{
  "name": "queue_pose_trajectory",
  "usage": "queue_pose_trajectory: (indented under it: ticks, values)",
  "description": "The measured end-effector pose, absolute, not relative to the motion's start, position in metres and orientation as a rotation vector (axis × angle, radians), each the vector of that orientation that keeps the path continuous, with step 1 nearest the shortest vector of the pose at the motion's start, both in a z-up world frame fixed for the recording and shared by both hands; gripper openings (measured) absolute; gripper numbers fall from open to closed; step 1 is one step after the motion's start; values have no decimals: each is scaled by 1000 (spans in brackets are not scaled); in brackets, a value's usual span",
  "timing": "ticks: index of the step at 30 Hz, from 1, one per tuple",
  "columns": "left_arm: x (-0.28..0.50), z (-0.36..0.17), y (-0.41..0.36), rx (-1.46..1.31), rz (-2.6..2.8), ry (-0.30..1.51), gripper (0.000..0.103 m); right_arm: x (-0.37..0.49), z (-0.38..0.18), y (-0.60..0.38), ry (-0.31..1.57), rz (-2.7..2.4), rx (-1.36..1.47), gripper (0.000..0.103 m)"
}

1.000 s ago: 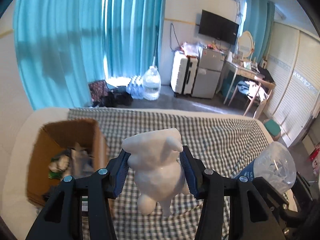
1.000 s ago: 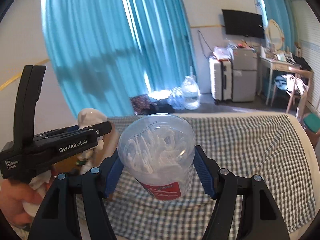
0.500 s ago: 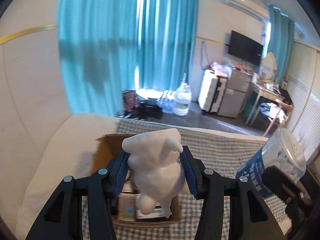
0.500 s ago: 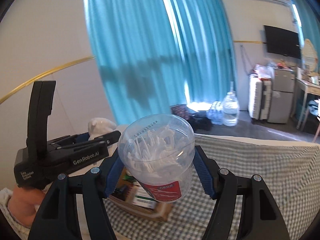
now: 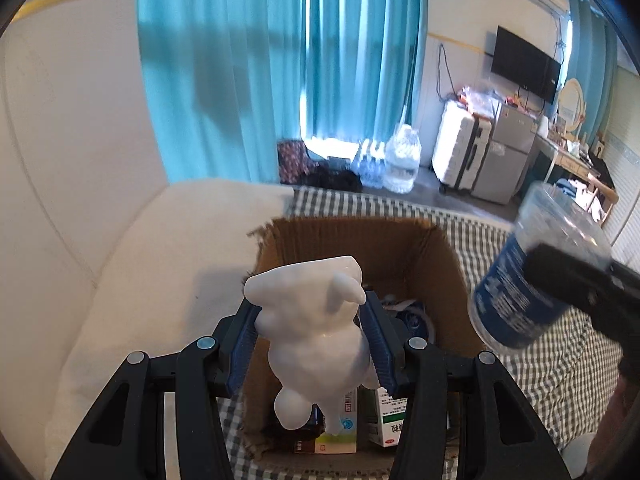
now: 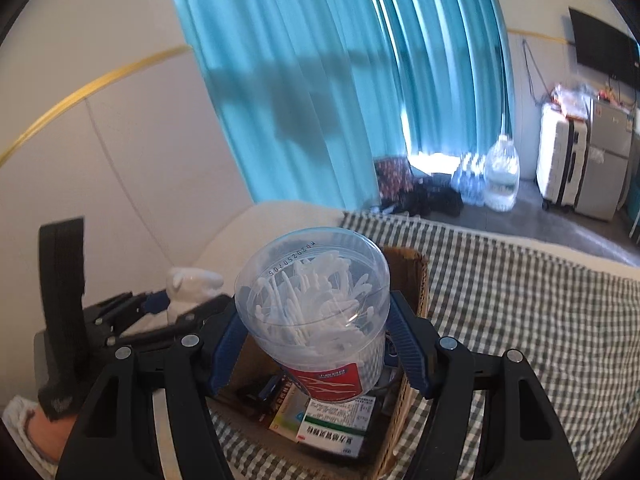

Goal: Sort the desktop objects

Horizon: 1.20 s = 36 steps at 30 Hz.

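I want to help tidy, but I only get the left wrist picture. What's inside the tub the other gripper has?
Observer: The clear tub is full of white cotton swabs.
Operator: Is it squeezed tight?
Observer: Yes, the right gripper has both blue pads against its sides.
Operator: What's under it?
Observer: The open cardboard box, with a green and white medicine carton right below the tub.

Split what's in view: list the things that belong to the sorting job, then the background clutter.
Job: white figurine in left gripper; clear tub of picks in right gripper; cardboard box.
Clutter: curtains, suitcase, water jug, TV.
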<state>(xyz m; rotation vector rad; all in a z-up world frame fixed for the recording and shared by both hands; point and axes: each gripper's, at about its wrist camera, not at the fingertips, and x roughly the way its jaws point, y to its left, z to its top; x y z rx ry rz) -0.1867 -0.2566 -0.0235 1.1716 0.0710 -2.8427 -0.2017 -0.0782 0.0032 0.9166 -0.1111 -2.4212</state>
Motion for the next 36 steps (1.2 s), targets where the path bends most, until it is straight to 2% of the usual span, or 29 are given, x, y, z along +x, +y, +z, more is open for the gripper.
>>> queue_pose_trajectory:
  ticks: [9, 10, 11, 12, 13, 24, 31, 36]
  values:
    - [-218, -66, -245, 1297, -2816, 107, 53, -259, -26, -92, -116, -2404, 1034, 68]
    - [-218, -67, -245, 1300, -2809, 93, 60, -263, -26, -91, -131, -2405, 1038, 69]
    - [-219, -68, -245, 1313, -2804, 82, 69, -268, -25, -91, -151, -2405, 1040, 76]
    - [-218, -69, -245, 1315, -2795, 69, 89, -270, -22, -89, -170, -2409, 1029, 81]
    - [-217, -68, -245, 1310, -2780, 54, 98, -271, -19, -88, -178, -2422, 1014, 86]
    - [-187, -34, -248, 1271, -2778, 149, 98, -227, 23, -30, -141, -2597, 906, 88]
    - [-143, 50, -229, 1039, -2860, 72, 103, -168, 80, 25, -210, -2702, 776, 92]
    - [-114, 97, -209, 880, -2896, 23, 103, -115, 129, 51, -124, -2775, 639, 97]
